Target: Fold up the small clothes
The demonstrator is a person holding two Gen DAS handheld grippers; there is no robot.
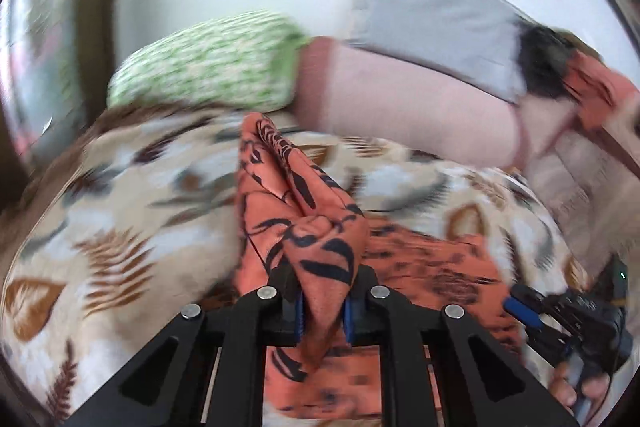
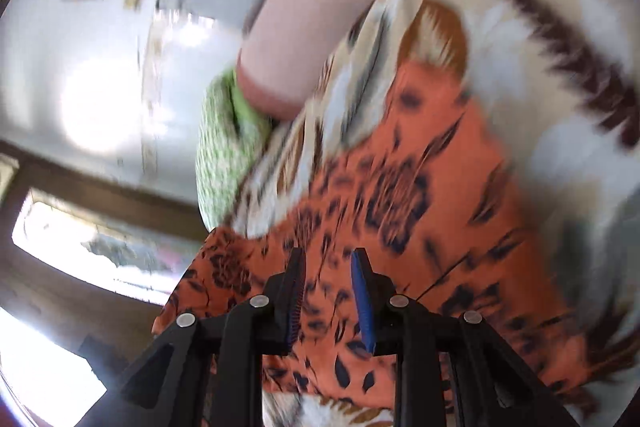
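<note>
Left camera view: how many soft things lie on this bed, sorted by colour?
Orange with black print: 1, the orange garment, pinched by the left gripper
Green-and-white patterned: 1, the green pillow
Pink: 1, the pink bolster
Grey: 1, the grey cushion
Leaf-printed cream: 1, the bedspread
Total: 5

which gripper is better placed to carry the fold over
Left: the left hand-held gripper already pinches a bunched fold of the orange black-patterned cloth. The right hand-held gripper is open above it.
</note>
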